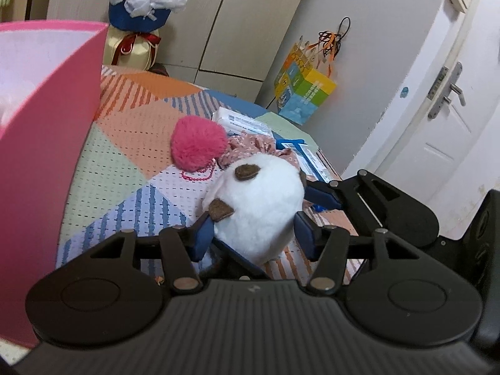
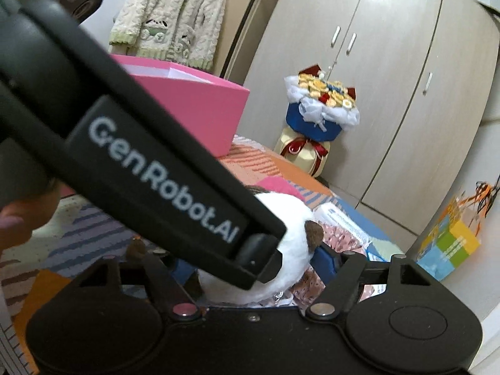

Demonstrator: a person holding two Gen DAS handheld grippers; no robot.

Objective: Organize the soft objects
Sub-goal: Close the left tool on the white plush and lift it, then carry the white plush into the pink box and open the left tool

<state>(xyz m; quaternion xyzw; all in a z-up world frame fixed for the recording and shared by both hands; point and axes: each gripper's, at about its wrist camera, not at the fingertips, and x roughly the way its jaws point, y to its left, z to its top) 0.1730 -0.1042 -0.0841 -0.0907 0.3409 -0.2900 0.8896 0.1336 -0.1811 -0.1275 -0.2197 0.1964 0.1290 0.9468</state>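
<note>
Pink box (image 1: 47, 143) far left on bed (image 1: 131, 143), contents unclear, left gripper (image 1: 253, 228) clamping white plush toy (image 1: 259, 206), right gripper (image 2: 259, 265) part-open around it, pink pompom (image 1: 198, 143) beyond.

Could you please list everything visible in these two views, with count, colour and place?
plush toy: one, white with brown ears, on the bedspread, between both grippers.
pompom: one, pink, behind the toy.
floral cloth: one, pink, behind the toy.
box: one, pink, open, on the bed.
bedspread: one, multicoloured.
packets: at least two, white and blue, far edge of the bed.
bouquet: one, blue wrap, by the wardrobe.
gift bag: one, multicoloured, hanging.
cardigan: one, cream, hanging.
left gripper: black, closed on the toy.
right gripper: black, around the toy.
</note>
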